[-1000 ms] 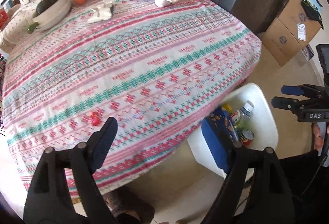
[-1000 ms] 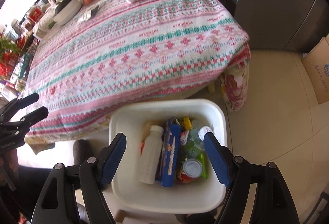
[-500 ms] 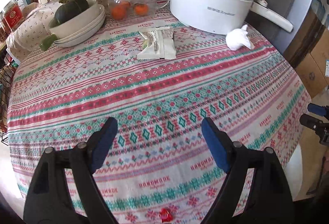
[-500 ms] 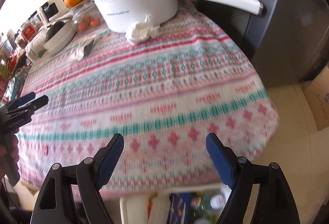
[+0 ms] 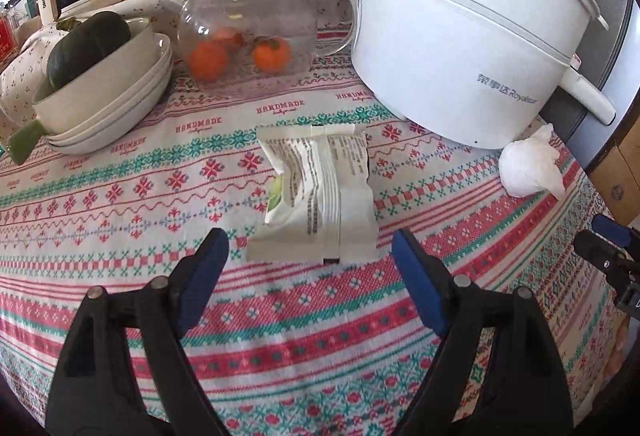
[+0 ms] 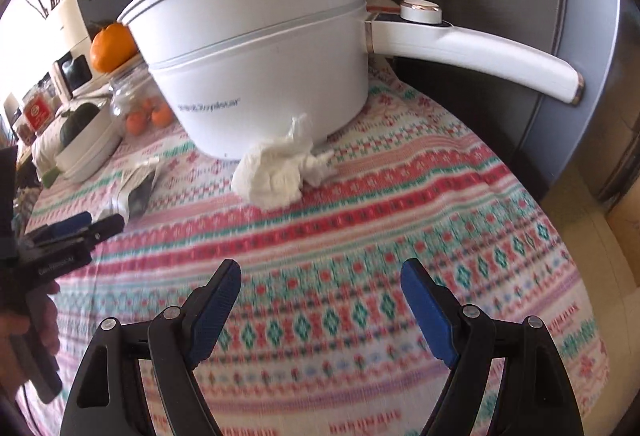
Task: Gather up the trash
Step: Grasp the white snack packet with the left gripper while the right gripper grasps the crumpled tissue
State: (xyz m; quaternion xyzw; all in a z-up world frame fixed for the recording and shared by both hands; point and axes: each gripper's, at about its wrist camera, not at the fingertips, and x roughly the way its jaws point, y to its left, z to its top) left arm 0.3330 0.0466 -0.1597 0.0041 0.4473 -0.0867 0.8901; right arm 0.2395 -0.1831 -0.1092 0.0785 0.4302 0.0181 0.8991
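Observation:
A white snack wrapper [image 5: 320, 191] lies flat on the patterned tablecloth, just ahead of my left gripper [image 5: 310, 240], which is open and empty over its near edge. A crumpled white tissue [image 6: 280, 171] lies against the base of the white pot; it also shows in the left wrist view [image 5: 528, 165]. My right gripper [image 6: 320, 272] is open and empty, a short way in front of the tissue. The wrapper also shows in the right wrist view [image 6: 136, 183]. The left gripper shows at the left edge of the right wrist view [image 6: 80, 226].
A white electric pot [image 5: 468, 43] with a long handle [image 6: 480, 51] stands at the back. A glass teapot [image 5: 252, 31] with small oranges and stacked bowls [image 5: 108, 91] holding a dark squash sit behind the wrapper. The tablecloth [image 6: 360, 276] ends at the right, by a grey fridge [image 6: 580, 35].
Both grippers have moved from the white bin beside the table up and forward over the tabletop. The left one now is at the wrapper, the right one nearer the tissue. Both stayed open.

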